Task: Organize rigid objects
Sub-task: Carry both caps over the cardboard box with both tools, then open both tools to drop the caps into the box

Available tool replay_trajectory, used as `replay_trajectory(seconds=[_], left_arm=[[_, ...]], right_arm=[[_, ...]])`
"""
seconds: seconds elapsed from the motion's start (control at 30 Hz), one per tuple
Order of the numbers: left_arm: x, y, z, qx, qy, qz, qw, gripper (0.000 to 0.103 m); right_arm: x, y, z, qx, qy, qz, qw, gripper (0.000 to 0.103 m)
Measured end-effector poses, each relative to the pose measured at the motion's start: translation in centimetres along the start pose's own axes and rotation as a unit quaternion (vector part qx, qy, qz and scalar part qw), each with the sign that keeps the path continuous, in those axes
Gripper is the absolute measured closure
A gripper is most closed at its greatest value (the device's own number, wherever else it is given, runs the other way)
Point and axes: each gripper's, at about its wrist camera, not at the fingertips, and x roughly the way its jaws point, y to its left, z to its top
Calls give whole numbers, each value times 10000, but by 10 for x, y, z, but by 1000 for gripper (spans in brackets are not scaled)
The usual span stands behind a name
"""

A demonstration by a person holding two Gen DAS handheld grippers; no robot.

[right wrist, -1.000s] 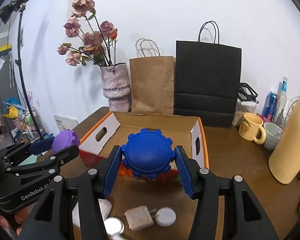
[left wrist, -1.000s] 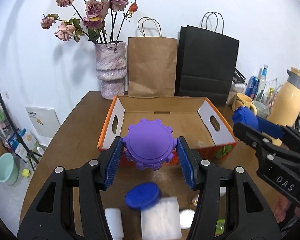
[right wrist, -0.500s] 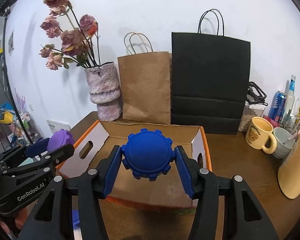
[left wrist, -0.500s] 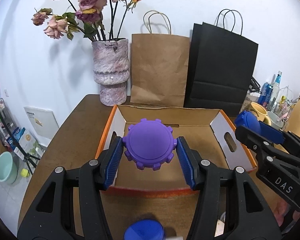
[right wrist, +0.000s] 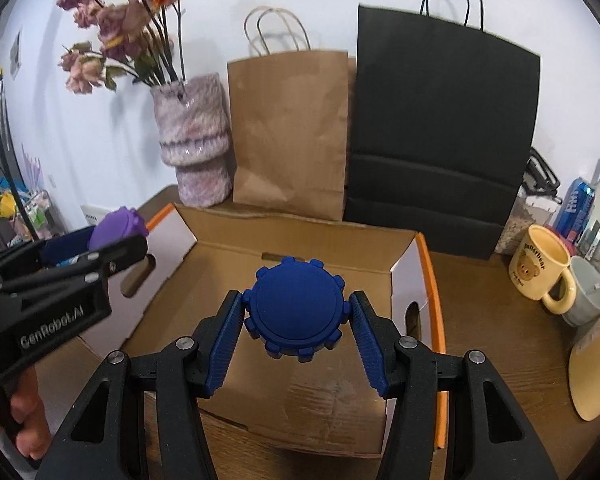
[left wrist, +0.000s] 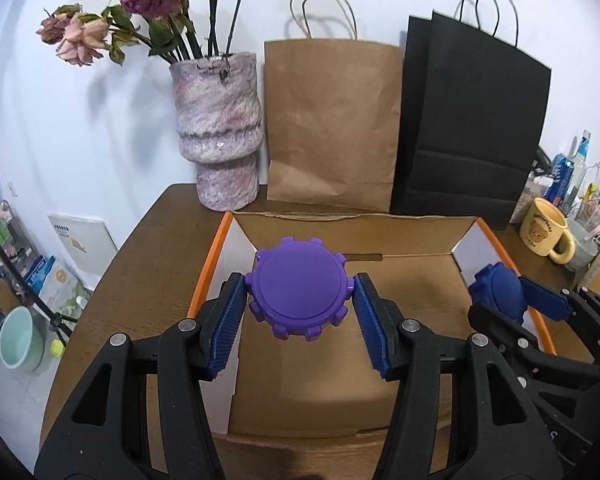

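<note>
Both grippers' fingers grasp toothed caps above a cardboard box (left wrist: 340, 360) on a wooden table (left wrist: 160, 240).

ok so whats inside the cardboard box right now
The visible floor of the cardboard box is bare. The purple gear cap and blue gear cap, each held in tongs above the box, hide part of the floor.

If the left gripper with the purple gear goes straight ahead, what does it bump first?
Probably the cardboard box's far wall; the left gripper, holding the purple gear, points over the open box. Depth is uncertain.
</note>
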Motion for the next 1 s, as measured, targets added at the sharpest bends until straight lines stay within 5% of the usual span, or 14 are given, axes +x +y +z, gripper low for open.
replay_trajectory(seconds=[0.5,0.57,0.63,0.67,0.73,1.0], left_arm=[[29,2,-10,99,408,138,9990,51],[30,5,-10,53,408,149,9990,34],[28,8,-8,18,319,167,9993,25],[27,9,-8,19,303,163,9994,22],[24,11,-6,-31,233,187,9995,0],[16,11,-4,-36,86,224,9997,0]], right_arm=[[24,-5,-12,-48,443,-103,9990,43],[27,-7,-12,-11,531,-154,9985,40],[28,-10,-12,26,568,-230,9981,17],[28,-11,-12,42,550,-249,9982,13],[25,-14,-11,102,523,-212,9984,13],[20,-13,-9,104,470,-208,9986,13]])
